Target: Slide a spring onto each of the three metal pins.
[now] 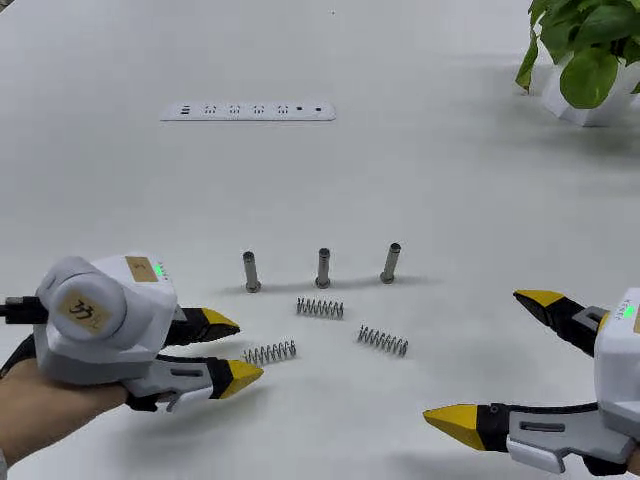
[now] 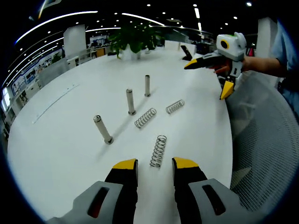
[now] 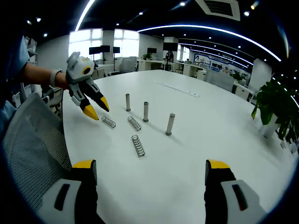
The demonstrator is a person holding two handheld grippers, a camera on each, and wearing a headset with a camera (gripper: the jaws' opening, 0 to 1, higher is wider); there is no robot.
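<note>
Left gripper [image 1: 245, 348] and right gripper [image 1: 475, 355]: white housings, black jaws, yellow tips, green lights. Left housing carries tan labels [image 1: 82, 312] and a black cable [image 1: 14, 308].

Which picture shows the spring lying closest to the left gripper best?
The left gripper view. That spring lies big and close there, just ahead of the jaws, and its coils are easy to see. The head view shows it smaller, from above. The right gripper view shows it tiny and far off.
</note>
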